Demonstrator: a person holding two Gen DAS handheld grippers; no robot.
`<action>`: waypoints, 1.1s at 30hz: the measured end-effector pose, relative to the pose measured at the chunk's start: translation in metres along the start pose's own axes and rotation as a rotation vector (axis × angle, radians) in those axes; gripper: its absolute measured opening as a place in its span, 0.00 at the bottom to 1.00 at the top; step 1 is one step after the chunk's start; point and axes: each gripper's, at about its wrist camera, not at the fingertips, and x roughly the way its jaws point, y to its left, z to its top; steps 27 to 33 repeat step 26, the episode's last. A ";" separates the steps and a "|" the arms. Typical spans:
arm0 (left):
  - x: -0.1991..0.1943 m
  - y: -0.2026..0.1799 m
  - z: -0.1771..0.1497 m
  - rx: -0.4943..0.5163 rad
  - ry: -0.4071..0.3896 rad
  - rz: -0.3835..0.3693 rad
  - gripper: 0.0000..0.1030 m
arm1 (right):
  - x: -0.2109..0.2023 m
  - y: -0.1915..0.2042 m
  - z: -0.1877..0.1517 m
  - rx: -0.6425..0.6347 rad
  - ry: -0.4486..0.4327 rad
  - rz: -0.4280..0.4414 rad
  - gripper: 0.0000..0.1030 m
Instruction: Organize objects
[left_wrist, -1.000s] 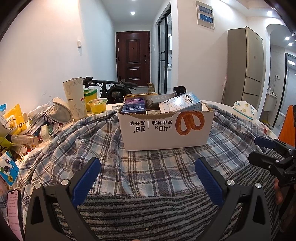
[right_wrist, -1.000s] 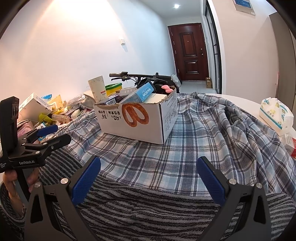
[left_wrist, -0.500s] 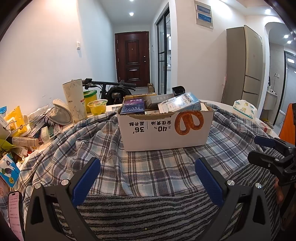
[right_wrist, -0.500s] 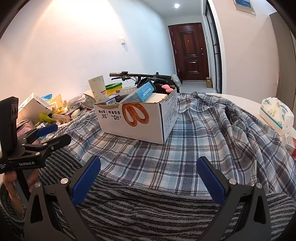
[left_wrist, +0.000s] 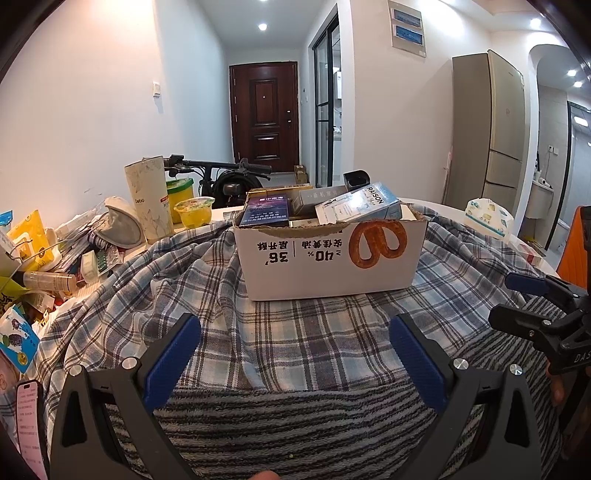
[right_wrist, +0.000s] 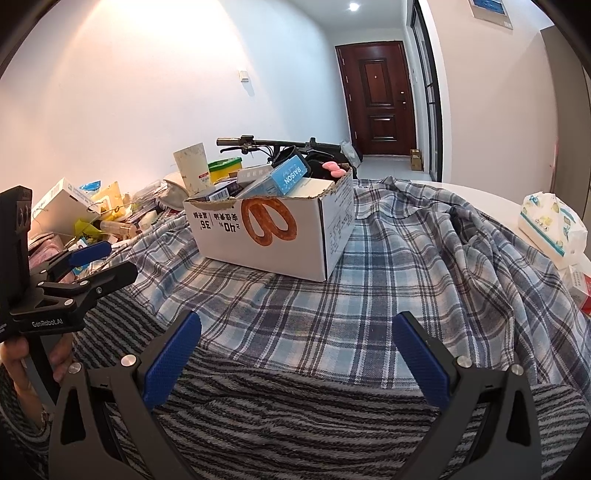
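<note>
Left gripper (left_wrist: 291, 345), right gripper (right_wrist: 295, 345) hovering wide, gripping nothing. Cardboard box (left_wrist: 328, 254) sitting far-centre on plaid cloth (left_wrist: 314, 332): looking stiff, loaded, likely heavyish; taking side walls low.

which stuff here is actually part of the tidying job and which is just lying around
Likely part of the job: cardboard box with packets inside; clutter pile beside the wall; both open grippers, left gripper, right gripper.

Probably just lying about: plaid cloth, striped blanket, tissue pack, scooter.
</note>
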 end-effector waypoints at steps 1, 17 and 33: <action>0.000 0.000 0.000 -0.001 -0.003 0.000 1.00 | 0.000 0.000 0.000 0.002 0.002 -0.001 1.00; -0.003 0.002 0.001 0.000 -0.009 -0.004 1.00 | 0.003 0.003 0.000 -0.019 0.005 -0.037 1.00; -0.007 0.002 0.000 0.000 -0.031 -0.002 1.00 | 0.000 0.006 0.000 -0.036 -0.005 -0.035 1.00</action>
